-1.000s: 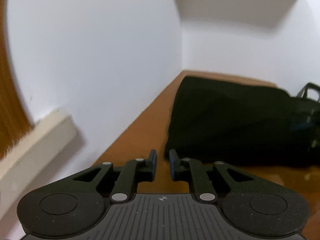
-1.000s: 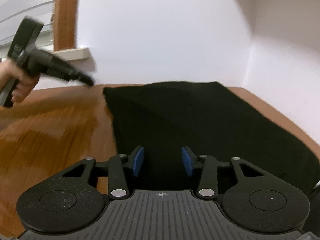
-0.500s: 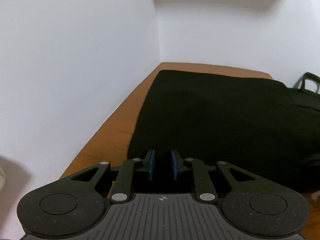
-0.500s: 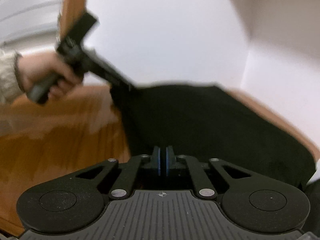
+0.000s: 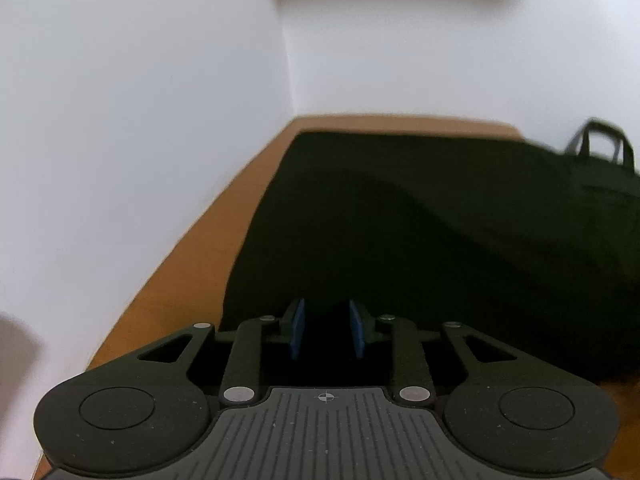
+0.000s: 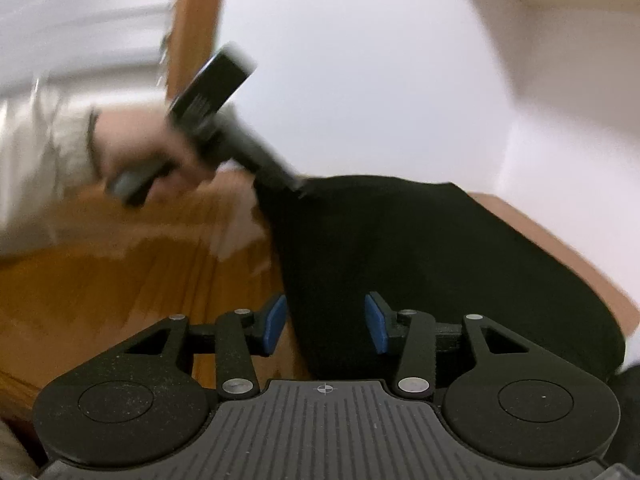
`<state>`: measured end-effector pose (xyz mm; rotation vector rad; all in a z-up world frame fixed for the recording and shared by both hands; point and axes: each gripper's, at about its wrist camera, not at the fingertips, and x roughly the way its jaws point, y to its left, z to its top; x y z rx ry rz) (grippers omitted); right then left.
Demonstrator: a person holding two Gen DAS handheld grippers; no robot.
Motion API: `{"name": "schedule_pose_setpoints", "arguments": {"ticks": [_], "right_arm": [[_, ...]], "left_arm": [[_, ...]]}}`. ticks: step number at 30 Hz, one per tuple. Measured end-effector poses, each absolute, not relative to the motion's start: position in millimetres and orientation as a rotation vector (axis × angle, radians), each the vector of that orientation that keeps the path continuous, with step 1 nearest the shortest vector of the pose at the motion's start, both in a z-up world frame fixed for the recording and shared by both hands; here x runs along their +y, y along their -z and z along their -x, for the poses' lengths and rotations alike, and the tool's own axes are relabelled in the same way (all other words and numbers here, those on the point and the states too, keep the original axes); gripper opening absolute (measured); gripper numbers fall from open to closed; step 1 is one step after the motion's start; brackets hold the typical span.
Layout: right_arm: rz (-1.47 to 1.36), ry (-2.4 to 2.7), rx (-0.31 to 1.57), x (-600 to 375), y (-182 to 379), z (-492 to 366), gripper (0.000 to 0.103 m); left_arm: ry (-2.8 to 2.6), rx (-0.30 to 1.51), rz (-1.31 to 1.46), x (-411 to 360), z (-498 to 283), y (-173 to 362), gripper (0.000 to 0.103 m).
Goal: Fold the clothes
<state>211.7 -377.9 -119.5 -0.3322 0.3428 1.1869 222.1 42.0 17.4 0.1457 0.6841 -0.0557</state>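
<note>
A black garment [image 5: 420, 232] lies on a brown wooden table [image 5: 192, 256] in a white-walled corner. My left gripper [image 5: 327, 330] sits over the garment's near left edge; its blue pads stand a little apart with dark cloth between them. In the right wrist view the same garment [image 6: 420, 264] spreads ahead. My right gripper [image 6: 326, 322] is open over its near left edge, empty. The left gripper, held by a hand, shows blurred there at the cloth's far left corner [image 6: 298, 188].
White walls close in on the left and behind [image 5: 140, 120]. A black bag with handles [image 5: 600, 148] stands at the far right. A wooden frame [image 6: 196, 40] rises behind the table. Bare wood [image 6: 120, 280] lies left of the garment.
My left gripper moved right onto the garment's edge and its pads spread slightly. My right gripper shut half a second ago and has opened again. The far left corner of the cloth looks lifted.
</note>
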Motion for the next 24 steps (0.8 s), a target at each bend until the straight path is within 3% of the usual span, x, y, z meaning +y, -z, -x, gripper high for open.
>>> {"name": "schedule_pose_setpoints", "arguments": {"ticks": [13, 24], "right_arm": [[0.249, -0.896, 0.437, -372, 136, -345, 0.046], [0.284, -0.907, 0.425, -358, 147, -387, 0.046]], "left_arm": [[0.024, 0.713, -0.141, 45, -234, -16, 0.026], [0.003, 0.716, -0.170, 42, -286, -14, 0.025]]}}
